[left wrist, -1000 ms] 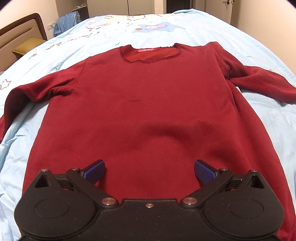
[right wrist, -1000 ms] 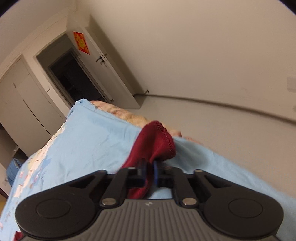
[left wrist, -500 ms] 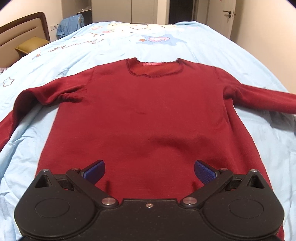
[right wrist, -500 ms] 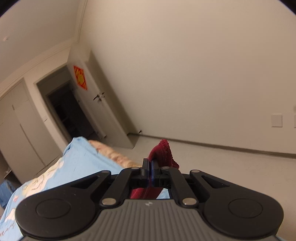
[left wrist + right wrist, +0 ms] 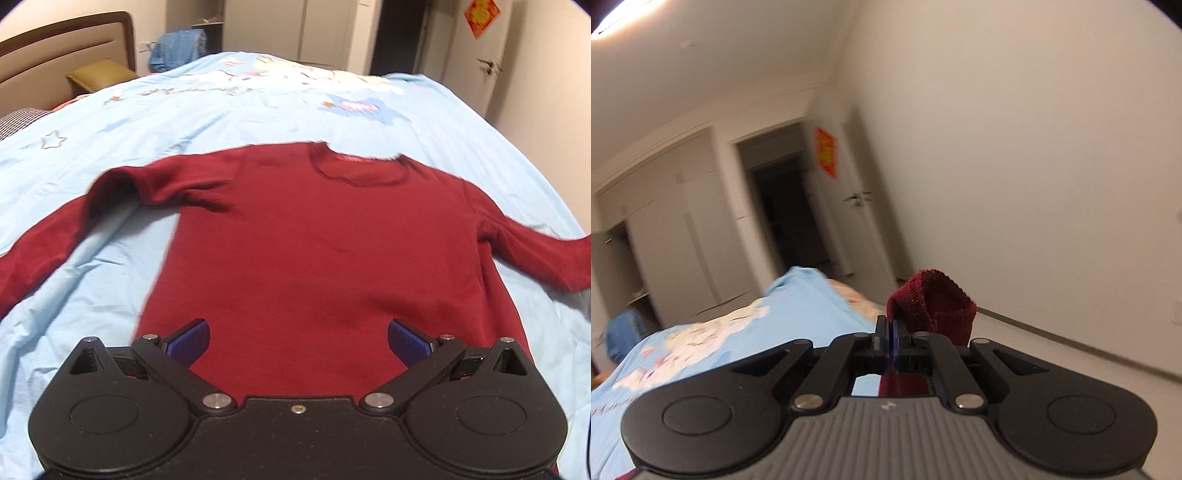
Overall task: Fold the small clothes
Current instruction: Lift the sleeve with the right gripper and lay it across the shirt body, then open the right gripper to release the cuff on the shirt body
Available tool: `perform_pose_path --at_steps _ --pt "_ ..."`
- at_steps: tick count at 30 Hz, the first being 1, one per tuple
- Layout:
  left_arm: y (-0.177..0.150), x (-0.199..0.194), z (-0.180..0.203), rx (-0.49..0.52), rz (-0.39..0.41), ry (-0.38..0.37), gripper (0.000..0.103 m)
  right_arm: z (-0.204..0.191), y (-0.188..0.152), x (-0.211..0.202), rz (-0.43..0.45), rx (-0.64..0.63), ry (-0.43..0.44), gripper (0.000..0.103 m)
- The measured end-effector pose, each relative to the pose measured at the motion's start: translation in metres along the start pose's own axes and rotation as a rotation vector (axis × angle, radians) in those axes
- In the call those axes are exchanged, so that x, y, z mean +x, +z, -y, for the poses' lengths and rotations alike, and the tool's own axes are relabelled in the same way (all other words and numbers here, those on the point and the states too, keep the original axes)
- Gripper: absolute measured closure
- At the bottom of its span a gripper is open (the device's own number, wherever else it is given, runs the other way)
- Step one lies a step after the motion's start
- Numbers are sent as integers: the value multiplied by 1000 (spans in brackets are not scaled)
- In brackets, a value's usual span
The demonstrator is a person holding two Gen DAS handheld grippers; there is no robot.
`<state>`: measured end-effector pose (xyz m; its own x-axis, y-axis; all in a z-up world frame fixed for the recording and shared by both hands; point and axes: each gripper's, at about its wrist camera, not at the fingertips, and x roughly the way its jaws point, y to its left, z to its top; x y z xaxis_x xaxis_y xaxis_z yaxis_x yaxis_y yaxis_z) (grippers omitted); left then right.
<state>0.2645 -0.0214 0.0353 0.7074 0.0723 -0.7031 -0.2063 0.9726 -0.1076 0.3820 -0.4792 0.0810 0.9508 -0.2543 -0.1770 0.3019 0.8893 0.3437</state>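
One sleeve cuff [image 5: 932, 301], frame centre, clamped in your right gripper [image 5: 890, 334]: carry it across the red sweater [image 5: 325, 236]; left gripper [image 5: 297, 341] spread, empty.

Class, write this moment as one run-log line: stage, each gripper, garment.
stage: sleeve fold | left gripper: open, above hem | right gripper: shut on sleeve cuff, lifted | red sweater: flat on blue bedsheet

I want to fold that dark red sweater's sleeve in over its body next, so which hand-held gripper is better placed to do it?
The right hand-held gripper: it is already shut on the sleeve cuff, held off the bed. The left hand-held gripper is open and empty over the sweater near its hem.
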Motion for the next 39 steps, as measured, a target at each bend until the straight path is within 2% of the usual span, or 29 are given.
perform_pose_path --at_steps 5,10,15,21,25,27,29,35,37,38,39 --pt "4 -13 -30 -57 31 39 1 -95 3 -10 10 -140 206 101" --pt "5 -24 -64 -123 51 83 1 -192 -18 -23 0 -283 405 101" --pt "2 -33 -96 -182 63 129 1 -268 -61 -47 -65 -408 566 101" --pt "-5 -43 -129 -242 71 167 1 -329 -127 -81 -157 -589 687 101" --pt "-10 -47 -141 -261 71 187 1 -358 -173 -109 -203 -718 735 101" --pt "-12 -48 -147 -270 71 194 1 -357 -205 -143 -219 -787 749 101" --pt "-13 -48 -150 -279 69 201 1 -364 -222 -154 -238 -844 756 101" --pt "-14 -44 -152 -286 61 209 1 -348 -287 -173 -301 -1027 773 98" --pt "-14 -41 -150 -282 58 202 1 -347 -301 -173 -329 -1049 796 92" --pt "-13 -40 -148 -278 59 198 1 -345 -305 -173 -345 -1053 801 82" --pt "-12 -39 -146 -273 60 194 1 -343 -307 -175 -357 -1051 805 66"
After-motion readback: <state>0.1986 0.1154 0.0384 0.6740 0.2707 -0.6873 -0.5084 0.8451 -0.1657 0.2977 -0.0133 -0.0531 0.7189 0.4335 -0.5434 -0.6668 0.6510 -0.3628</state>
